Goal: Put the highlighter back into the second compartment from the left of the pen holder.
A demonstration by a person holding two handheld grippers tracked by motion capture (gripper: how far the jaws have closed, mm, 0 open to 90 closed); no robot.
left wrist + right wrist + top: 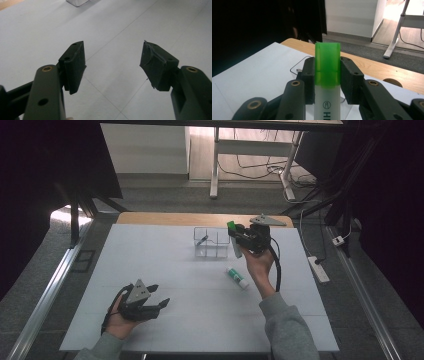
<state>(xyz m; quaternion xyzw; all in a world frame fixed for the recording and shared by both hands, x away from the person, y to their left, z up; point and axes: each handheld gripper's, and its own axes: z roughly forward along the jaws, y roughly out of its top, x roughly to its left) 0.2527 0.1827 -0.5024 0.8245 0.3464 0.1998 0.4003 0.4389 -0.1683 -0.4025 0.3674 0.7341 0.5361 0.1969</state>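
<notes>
My right gripper (pixel 235 236) is lifted above the table at the right edge of the clear plastic organizer box (pixel 211 242), shut on a highlighter (pixel 233 240) with a green cap and a white barrel. In the right gripper view the highlighter (pixel 327 75) stands upright between the two black pads (pixel 350 80), its green cap above them. A second green-and-white highlighter (pixel 236 277) lies on the white table (pixel 175 270) in front of the box. A blue pen (pixel 201 240) leans inside the box. My left gripper (pixel 159 296) rests low at the front left, jaws open and empty, also seen as my left gripper (pixel 112 65).
A wooden table edge (pixel 200 218) runs behind the white surface. A desk frame with cables (pixel 250 165) stands on the floor beyond. A power strip (pixel 318 268) lies on the floor at the right. A metal rail (pixel 45 295) runs along the left.
</notes>
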